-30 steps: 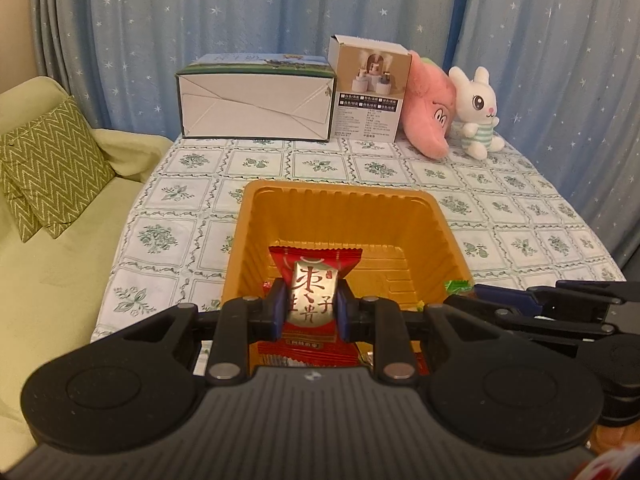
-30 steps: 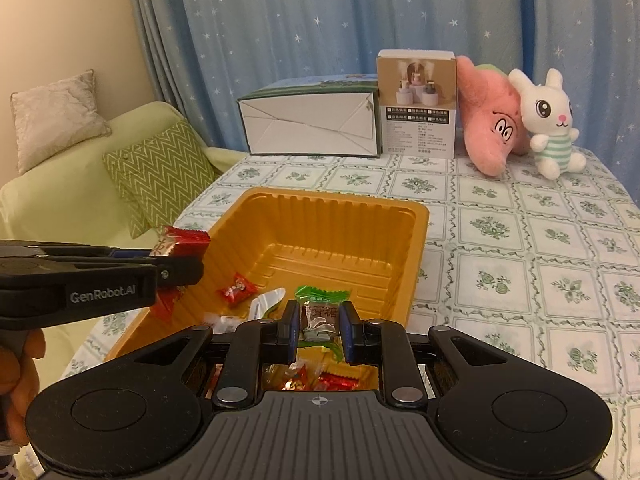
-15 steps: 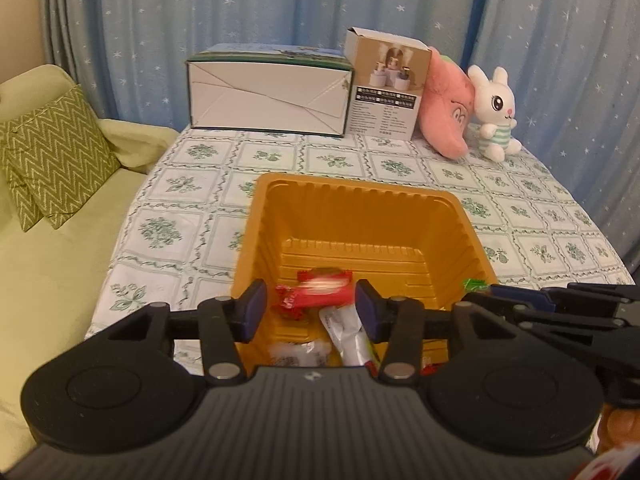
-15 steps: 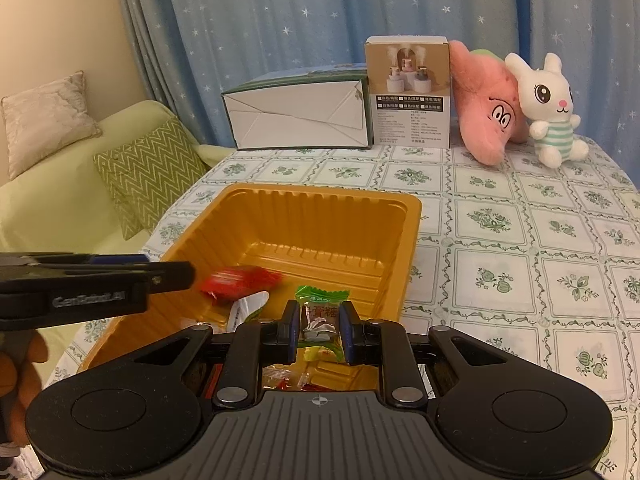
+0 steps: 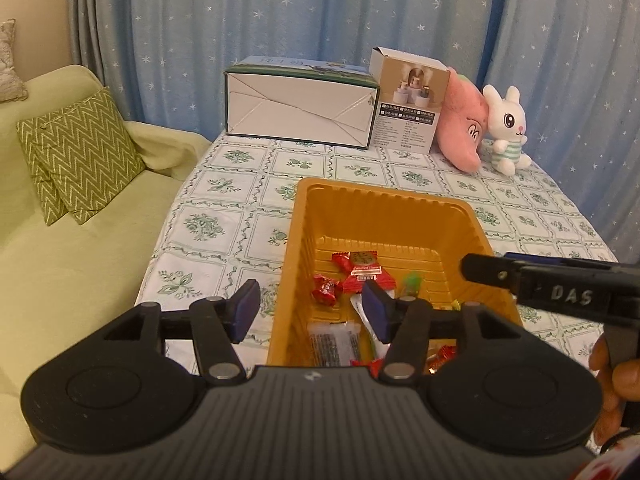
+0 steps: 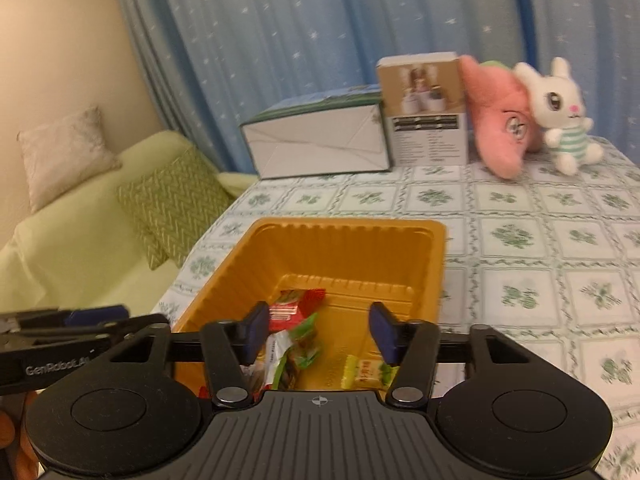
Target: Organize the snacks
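Left gripper (image 5: 310,306): jaws just opened, nothing gripped, straddling the orange tray's (image 5: 298,240) 9 o'clock wall | Right gripper (image 6: 318,330): just released, empty, above the tray | Snacks (image 5: 360,270): lying inside the tray | Bare tablecloth (image 6: 540,248): at 3 o'clock.

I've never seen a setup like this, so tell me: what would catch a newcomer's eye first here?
Probably the orange tray in the middle of the flowered tablecloth, with wrapped snacks, among them a red packet, lying in its near end. Both the left gripper and right gripper hover open over it. At the table's far edge sit a white bunny toy and a pink plush.
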